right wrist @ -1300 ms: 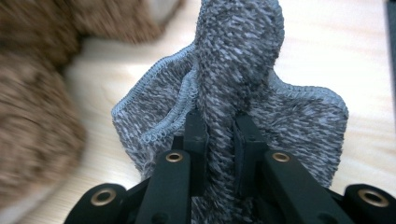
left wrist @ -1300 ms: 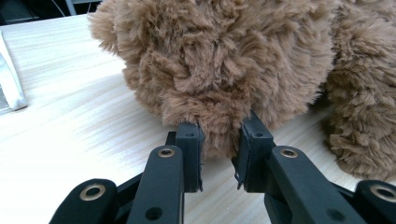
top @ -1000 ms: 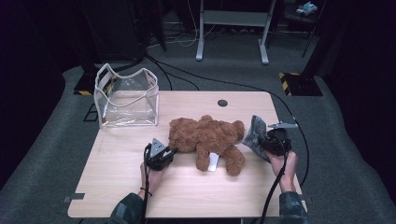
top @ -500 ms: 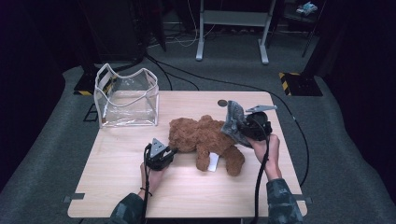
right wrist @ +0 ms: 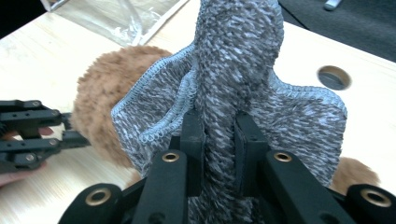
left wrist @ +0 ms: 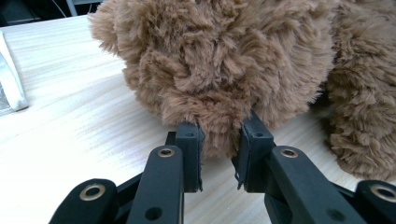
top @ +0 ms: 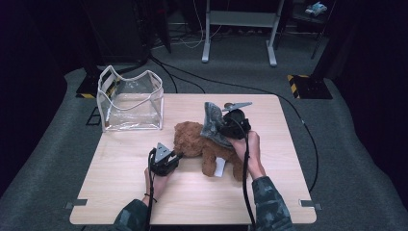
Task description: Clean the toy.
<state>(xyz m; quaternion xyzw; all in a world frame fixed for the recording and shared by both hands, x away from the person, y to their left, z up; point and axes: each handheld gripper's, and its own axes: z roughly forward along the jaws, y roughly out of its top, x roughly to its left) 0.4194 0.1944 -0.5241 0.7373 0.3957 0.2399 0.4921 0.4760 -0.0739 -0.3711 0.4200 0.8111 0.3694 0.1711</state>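
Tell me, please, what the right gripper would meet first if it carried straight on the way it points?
Probably the brown teddy bear: the right gripper, shut on the grey knitted cloth, points over it towards the left gripper, though depth is hard to judge.

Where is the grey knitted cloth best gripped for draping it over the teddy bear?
Grip it at a bunched fold near one edge, as the right gripper does, so the grey knitted cloth hangs free above the teddy bear. Come from the bear's far side.
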